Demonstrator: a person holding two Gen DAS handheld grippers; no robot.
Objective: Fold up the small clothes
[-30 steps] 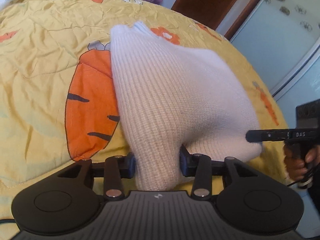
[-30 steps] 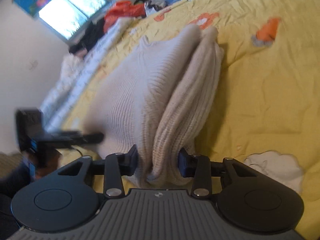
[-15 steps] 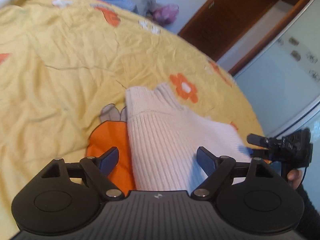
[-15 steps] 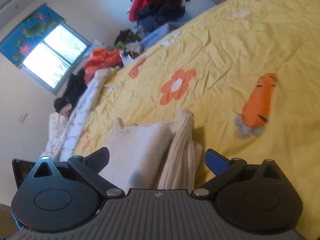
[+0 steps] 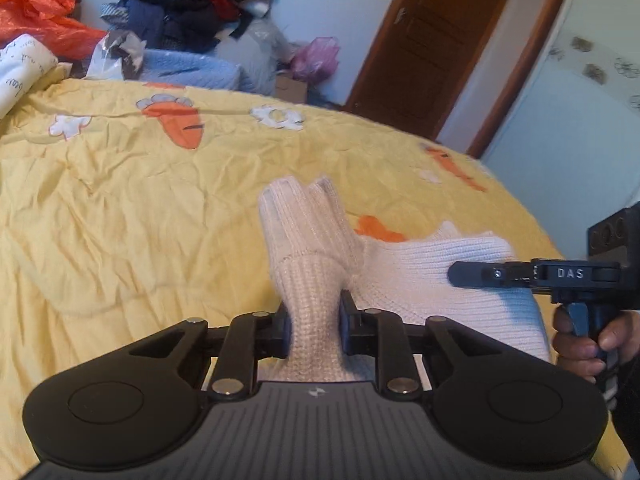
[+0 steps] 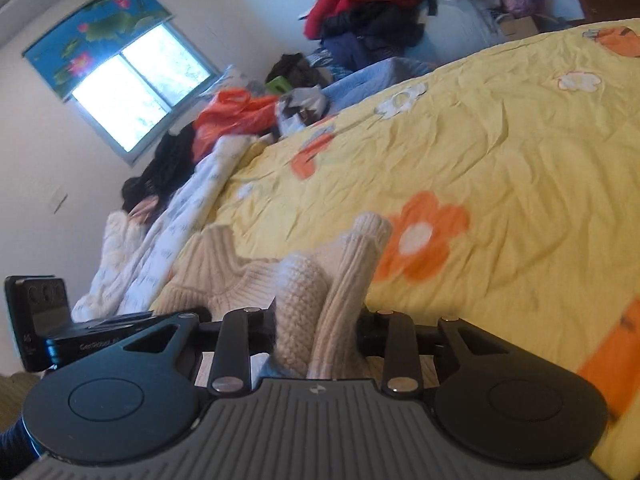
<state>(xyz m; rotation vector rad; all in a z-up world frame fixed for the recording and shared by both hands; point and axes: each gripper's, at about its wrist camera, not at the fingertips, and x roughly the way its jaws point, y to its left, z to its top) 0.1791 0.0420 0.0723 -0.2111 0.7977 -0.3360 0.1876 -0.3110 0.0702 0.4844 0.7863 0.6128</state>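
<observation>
To the left, the yellow bedspread (image 5: pixel 120 216) runs wide and bare up to the heap of clothes (image 5: pixel 180 8) at its far edge. The left gripper (image 5: pixel 314 326) has just been closing, and its jaws now pinch a bunched fold of the cream knitted sweater (image 5: pixel 420 280), which lies at the near edge of the bed — a ribbed cuff poking up beyond. The right gripper (image 6: pixel 318 326) has likewise just been closing and squeezes two thick folds of sweater between its pads. Right of it — open quilt again.
</observation>
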